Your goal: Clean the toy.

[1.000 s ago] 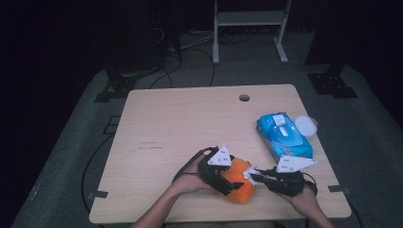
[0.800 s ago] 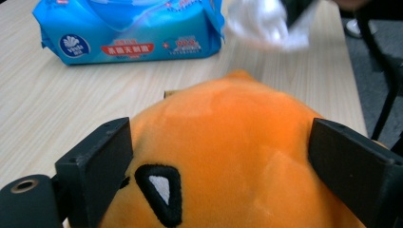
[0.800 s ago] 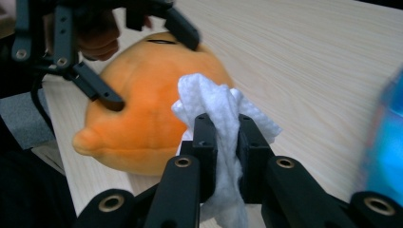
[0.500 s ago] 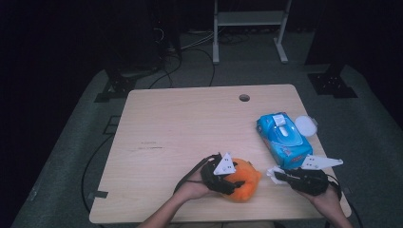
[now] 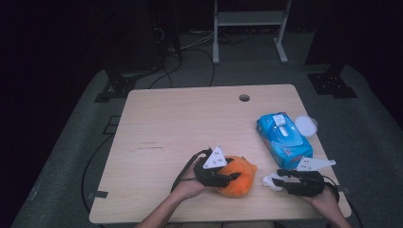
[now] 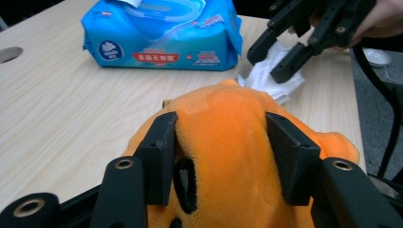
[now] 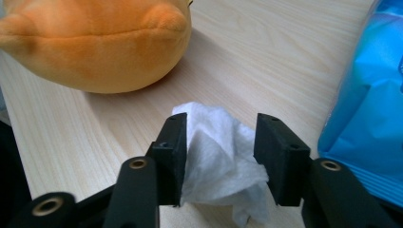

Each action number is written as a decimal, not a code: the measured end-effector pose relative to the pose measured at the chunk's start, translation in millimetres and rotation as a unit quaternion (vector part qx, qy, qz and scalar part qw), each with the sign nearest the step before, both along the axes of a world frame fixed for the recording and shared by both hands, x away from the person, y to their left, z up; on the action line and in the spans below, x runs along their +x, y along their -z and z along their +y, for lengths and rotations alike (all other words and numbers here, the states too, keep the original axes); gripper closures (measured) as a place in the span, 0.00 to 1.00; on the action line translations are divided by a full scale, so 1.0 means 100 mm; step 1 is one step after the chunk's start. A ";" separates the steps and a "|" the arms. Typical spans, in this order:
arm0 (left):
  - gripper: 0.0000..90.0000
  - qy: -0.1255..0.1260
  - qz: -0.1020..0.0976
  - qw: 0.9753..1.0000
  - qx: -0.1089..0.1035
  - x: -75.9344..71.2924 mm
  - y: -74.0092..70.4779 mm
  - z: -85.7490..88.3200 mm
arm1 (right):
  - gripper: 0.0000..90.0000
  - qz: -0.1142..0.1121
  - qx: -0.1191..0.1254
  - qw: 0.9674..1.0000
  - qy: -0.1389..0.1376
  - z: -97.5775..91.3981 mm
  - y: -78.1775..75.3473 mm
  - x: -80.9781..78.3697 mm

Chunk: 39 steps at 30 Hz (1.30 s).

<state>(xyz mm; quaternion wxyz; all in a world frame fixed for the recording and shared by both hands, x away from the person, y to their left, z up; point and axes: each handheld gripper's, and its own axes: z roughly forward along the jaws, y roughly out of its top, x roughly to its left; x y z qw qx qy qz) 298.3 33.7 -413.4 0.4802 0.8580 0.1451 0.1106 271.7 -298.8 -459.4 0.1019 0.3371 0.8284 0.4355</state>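
An orange plush toy [image 5: 244, 178] lies near the table's front edge, and my left gripper [image 5: 232, 176] is shut on it. In the left gripper view both pads press into the plush toy [image 6: 223, 114]. To its right, a crumpled white wipe [image 5: 271, 181] rests on the table. My right gripper [image 5: 278, 178] stands around the wipe [image 7: 214, 152], and its jaws have just been opening. They now sit slack beside it. The right gripper [image 6: 273, 57] also appears beyond the toy in the left gripper view.
A blue pack of wet wipes [image 5: 284, 135] lies at the right of the wooden table [image 5: 190, 123], just behind my right hand. A small white round lid [image 5: 306, 125] sits beside it. There is a cable hole [image 5: 244, 98] near the far edge.
My right gripper has moved right, away from the plush toy, and come down to the table with the wipe, its jaws spreading. The left hand has stayed at the toy.
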 end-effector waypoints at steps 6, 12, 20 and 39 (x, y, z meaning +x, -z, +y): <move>0.57 -0.014 -0.008 1.000 -0.003 0.06 -0.05 0.04 | 0.54 -0.018 0.024 1.000 -0.001 -0.01 -0.06 -0.03; 0.59 -0.008 0.003 1.000 0.006 0.11 -0.01 0.06 | 0.52 -0.028 0.035 0.999 -0.002 0.01 -0.11 -0.03; 0.16 -0.030 0.018 0.999 0.039 0.12 0.07 -0.05 | 0.51 -0.041 0.032 0.999 -0.005 0.04 -0.15 -0.05; 0.61 -0.037 -0.015 0.999 0.017 0.24 -0.11 0.05 | 0.51 -0.086 0.049 0.995 0.001 0.07 -0.31 -0.11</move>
